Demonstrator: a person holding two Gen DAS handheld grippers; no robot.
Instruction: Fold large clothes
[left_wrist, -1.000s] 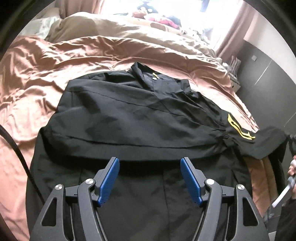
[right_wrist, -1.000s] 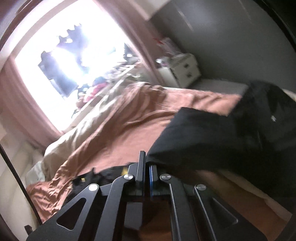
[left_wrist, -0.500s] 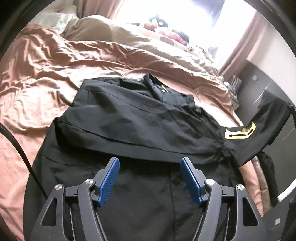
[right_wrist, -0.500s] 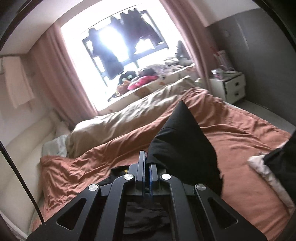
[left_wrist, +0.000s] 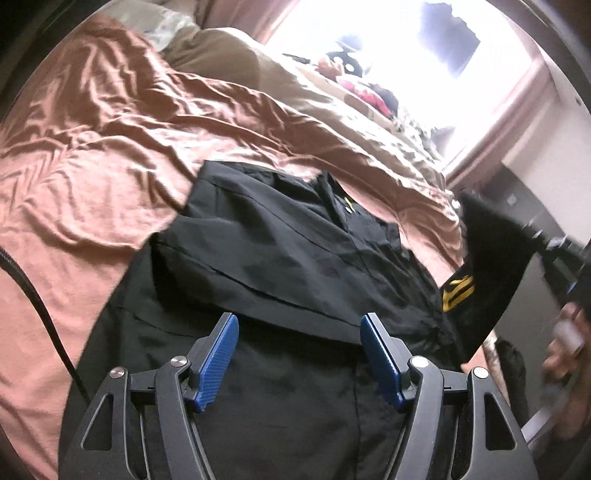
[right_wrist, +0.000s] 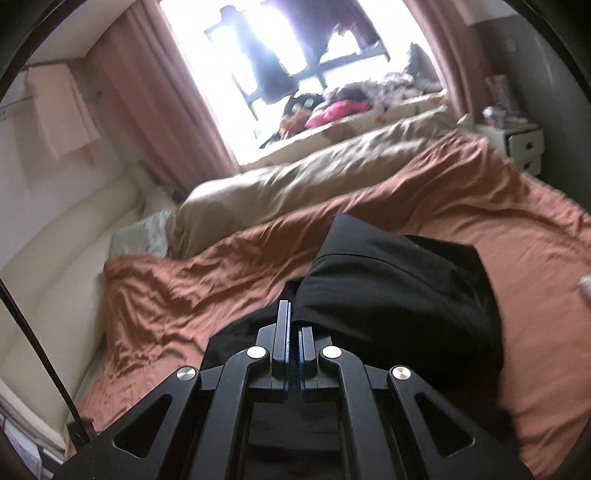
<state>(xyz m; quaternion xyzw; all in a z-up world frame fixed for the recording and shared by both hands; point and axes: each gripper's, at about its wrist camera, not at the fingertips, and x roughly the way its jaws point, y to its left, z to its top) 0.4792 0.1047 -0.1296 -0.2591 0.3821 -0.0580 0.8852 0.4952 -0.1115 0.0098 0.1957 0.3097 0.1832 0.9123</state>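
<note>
- Left wrist view: the rust-coloured sheet (left_wrist: 122, 155) runs wrinkled and bare from the bed's left edge to the black shirt (left_wrist: 280, 258), which lies flat near the bed's near edge with its collar pointing toward the window side.
- Beyond the shirt, a beige duvet (left_wrist: 332, 99) is bunched along the bed's far edge.
- Left gripper (left_wrist: 299, 354) hovers low over the shirt's lower half, its blue-padded fingers (left_wrist: 218, 354) spread wide apart and holding nothing.
- Toward the bed's right edge, the shirt's sleeve (left_wrist: 491, 273), marked with a yellow emblem, is lifted off the bed.
- Right gripper (left_wrist: 554, 251) shows blurred at that view's right margin, at the sleeve's raised end.
- Right wrist view: the right gripper (right_wrist: 293, 325) has its jaws pressed together on the sleeve (right_wrist: 399, 295), whose smooth dark cloth drapes in soft folds to the right above the sheet (right_wrist: 535, 258).
- A white bedside cabinet (right_wrist: 524, 144) stands past the bed's far right corner.
</note>
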